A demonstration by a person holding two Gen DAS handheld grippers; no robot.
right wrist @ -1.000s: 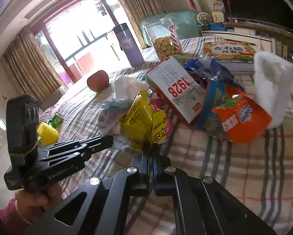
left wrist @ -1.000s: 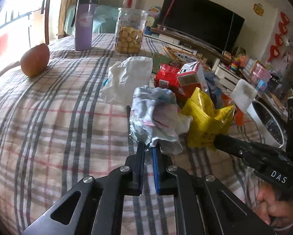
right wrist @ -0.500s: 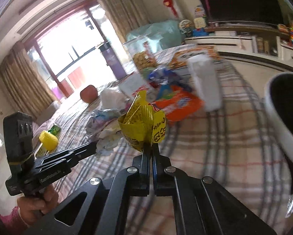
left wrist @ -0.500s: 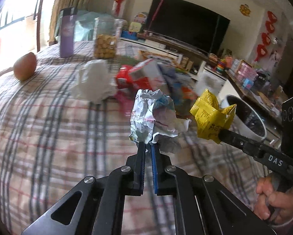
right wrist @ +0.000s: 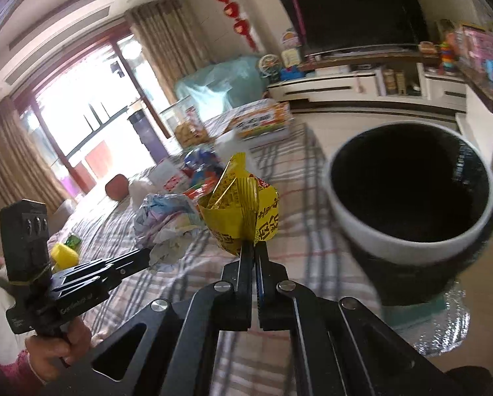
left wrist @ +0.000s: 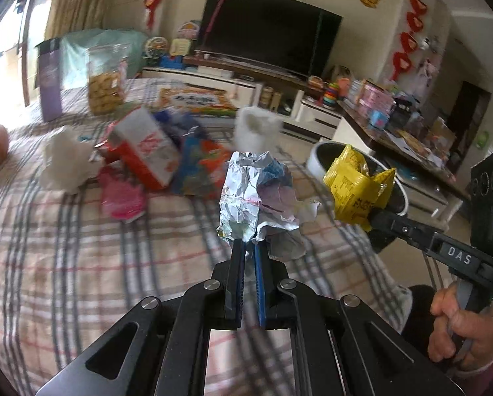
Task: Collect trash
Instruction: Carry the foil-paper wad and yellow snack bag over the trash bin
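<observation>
While each claw is clamped on a piece, left claw (left wrist: 249, 244) on crumpled paper (left wrist: 258, 194), right claw (right wrist: 253, 246) on the yellow wrapper (right wrist: 243, 211) beside the bin (right wrist: 411, 198) at frame right, more wrappers (left wrist: 167, 158) litter the worktop (left wrist: 81, 247) upper left.

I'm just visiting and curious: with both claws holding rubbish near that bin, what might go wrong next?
The right gripper pinches only the bottom edge of the yellow wrapper, which is not yet over the bin, so an early release would probably drop it on the plaid cloth. The crumpled paper in the left gripper hangs loosely; a scrap might fall.
</observation>
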